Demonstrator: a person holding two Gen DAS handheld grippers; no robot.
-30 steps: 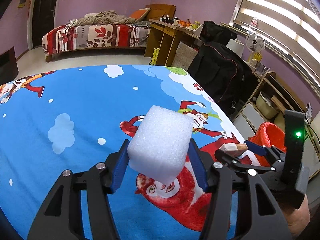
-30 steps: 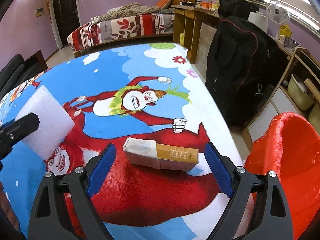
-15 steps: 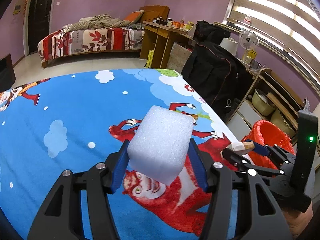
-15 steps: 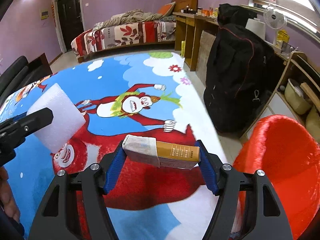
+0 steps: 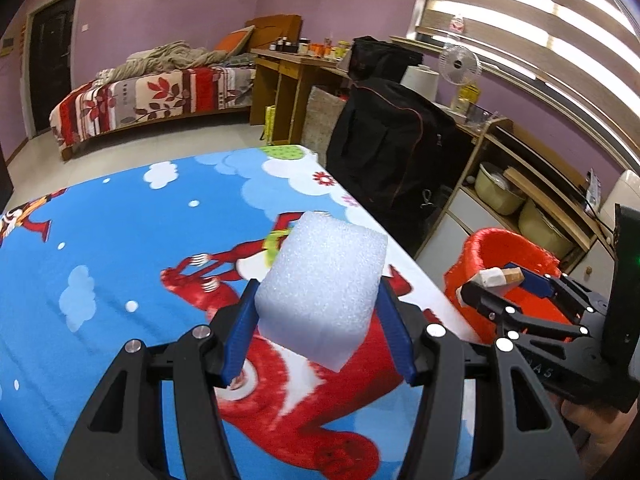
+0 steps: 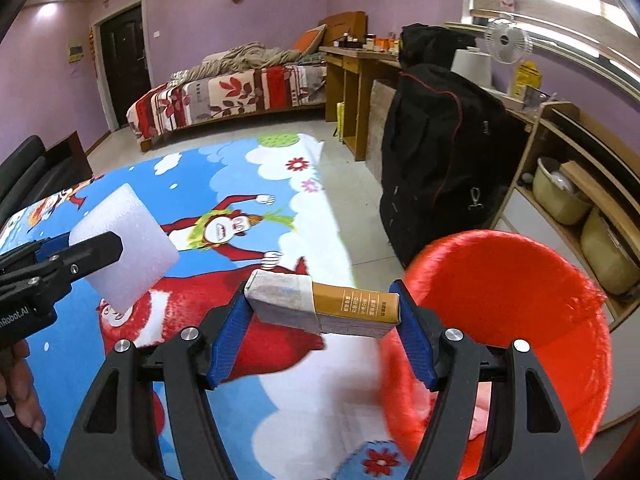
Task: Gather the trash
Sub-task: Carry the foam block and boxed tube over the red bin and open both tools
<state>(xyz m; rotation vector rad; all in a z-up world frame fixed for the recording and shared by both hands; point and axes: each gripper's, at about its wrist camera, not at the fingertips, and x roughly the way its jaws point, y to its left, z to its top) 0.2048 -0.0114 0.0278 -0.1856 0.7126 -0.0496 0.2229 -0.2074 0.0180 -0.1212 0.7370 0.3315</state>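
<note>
My left gripper (image 5: 320, 332) is shut on a white foam block (image 5: 324, 292) and holds it above the cartoon-print table top (image 5: 120, 248). The block also shows in the right wrist view (image 6: 128, 248). My right gripper (image 6: 320, 328) is shut on a small white and tan carton (image 6: 324, 306), held above the table's right edge beside the red bin (image 6: 504, 320). In the left wrist view the right gripper (image 5: 504, 288) holds the carton (image 5: 496, 278) over the rim of the red bin (image 5: 504, 252).
A black bag (image 6: 444, 168) stands on the floor beyond the bin. A wooden shelf unit with pots (image 6: 568, 200) is at the right, a desk (image 5: 288, 76) and a bed (image 5: 152, 96) at the back.
My right gripper closed on the carton, lifted it off the table and moved right toward the red bin. My left gripper, still holding the foam block, also moved right.
</note>
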